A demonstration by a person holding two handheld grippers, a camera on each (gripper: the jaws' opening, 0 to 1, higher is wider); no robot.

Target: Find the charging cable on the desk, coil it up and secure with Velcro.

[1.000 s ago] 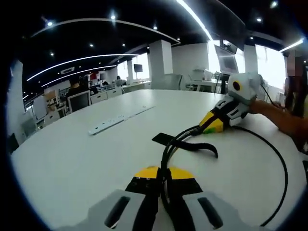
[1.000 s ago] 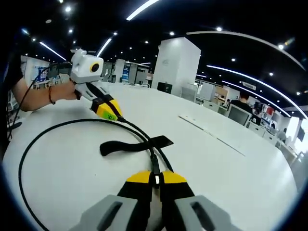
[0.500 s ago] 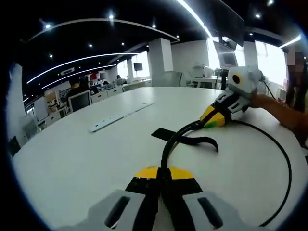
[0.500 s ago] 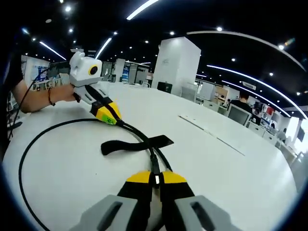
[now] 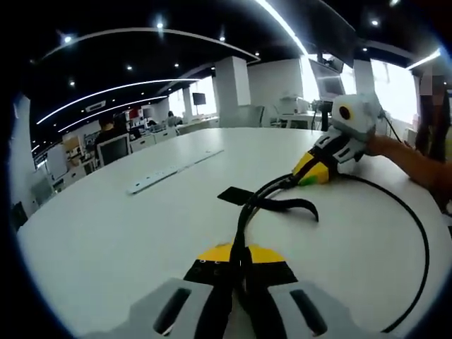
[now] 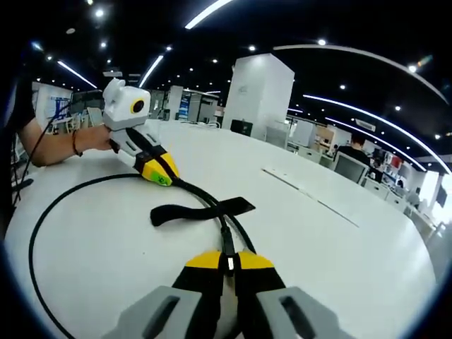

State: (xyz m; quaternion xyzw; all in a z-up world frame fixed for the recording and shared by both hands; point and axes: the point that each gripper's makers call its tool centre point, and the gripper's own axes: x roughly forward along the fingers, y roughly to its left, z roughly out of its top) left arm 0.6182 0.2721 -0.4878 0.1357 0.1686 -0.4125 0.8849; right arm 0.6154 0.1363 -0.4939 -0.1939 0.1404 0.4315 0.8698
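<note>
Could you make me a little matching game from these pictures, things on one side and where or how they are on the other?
Things:
1. charging cable
2. Velcro strap
3. white strip
4. left gripper

States:
A. lies flat on the table, away from the cable
B. shut on the cable
C. sweeps in a wide black loop over the table
D. black band lying across the cable between the two grippers

Pairs: 1-C, 2-D, 3-A, 4-B
</note>
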